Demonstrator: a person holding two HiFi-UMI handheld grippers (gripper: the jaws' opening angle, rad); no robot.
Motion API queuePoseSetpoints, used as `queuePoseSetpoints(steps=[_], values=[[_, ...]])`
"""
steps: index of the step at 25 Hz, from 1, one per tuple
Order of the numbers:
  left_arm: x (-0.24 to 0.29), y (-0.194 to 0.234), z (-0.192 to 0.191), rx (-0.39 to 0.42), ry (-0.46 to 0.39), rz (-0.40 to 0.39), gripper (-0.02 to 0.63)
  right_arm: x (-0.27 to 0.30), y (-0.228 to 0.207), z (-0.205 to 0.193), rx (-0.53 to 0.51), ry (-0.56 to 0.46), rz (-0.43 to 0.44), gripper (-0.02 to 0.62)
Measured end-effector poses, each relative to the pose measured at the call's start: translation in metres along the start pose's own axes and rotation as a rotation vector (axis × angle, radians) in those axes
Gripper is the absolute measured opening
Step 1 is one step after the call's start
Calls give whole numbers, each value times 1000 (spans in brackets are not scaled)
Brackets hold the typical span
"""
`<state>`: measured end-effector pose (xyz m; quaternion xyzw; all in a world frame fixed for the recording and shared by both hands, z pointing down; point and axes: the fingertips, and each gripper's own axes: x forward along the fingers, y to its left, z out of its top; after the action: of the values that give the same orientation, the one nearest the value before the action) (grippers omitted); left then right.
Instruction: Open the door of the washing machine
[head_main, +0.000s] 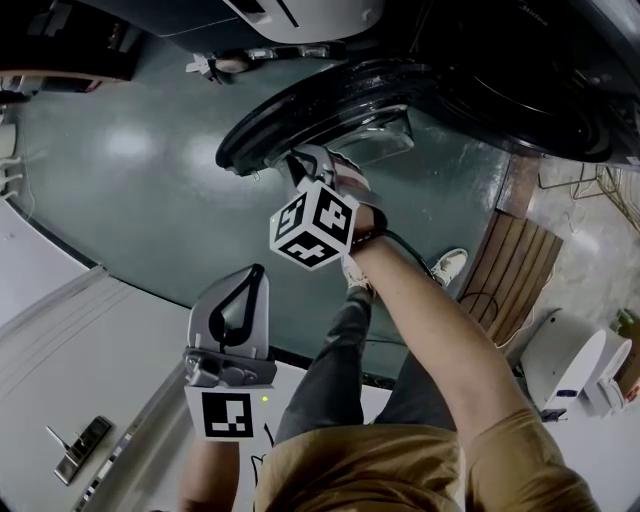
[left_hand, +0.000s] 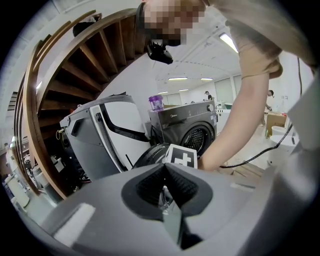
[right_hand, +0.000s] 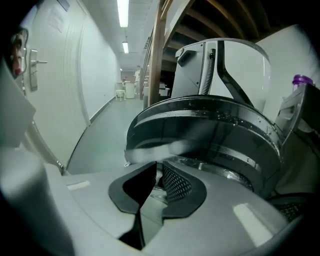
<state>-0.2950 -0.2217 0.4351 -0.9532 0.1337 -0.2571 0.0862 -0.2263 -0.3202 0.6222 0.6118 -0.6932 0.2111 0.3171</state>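
Observation:
The washing machine (head_main: 520, 80) is dark, and its round black door (head_main: 300, 110) stands swung out from the drum. My right gripper (head_main: 306, 162), with its marker cube (head_main: 313, 225), reaches the door's near rim and is shut on the pale handle strip there. In the right gripper view the door (right_hand: 210, 130) fills the middle, and the right gripper (right_hand: 159, 172) has its pads nearly together at the rim's edge. My left gripper (head_main: 255, 275) hangs lower, away from the machine, shut with nothing in it. Its pads (left_hand: 152, 187) meet in the left gripper view, with the door (left_hand: 150, 155) beyond.
A slatted wooden platform (head_main: 515, 270) and a white appliance (head_main: 575, 370) lie to the right. A white room door with a lever handle (head_main: 75, 445) is at lower left. A second front-loader (left_hand: 195, 132), a purple bottle (left_hand: 156, 102) and a wooden staircase (left_hand: 75, 60) stand behind.

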Motion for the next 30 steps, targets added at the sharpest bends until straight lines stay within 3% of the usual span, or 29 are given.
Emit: queuePoseSetpoints(steps=[7,19,30], values=[[1,2,-3,-18,5,0,60,4,-29,17,4,-15,-41,40],[0,9,-1,-19,-7,8,60,3,-107,30,3,-17,-191,35],[0,8,-1,-17,-5,8,60,5,-132,24,-59,13,-216,35]])
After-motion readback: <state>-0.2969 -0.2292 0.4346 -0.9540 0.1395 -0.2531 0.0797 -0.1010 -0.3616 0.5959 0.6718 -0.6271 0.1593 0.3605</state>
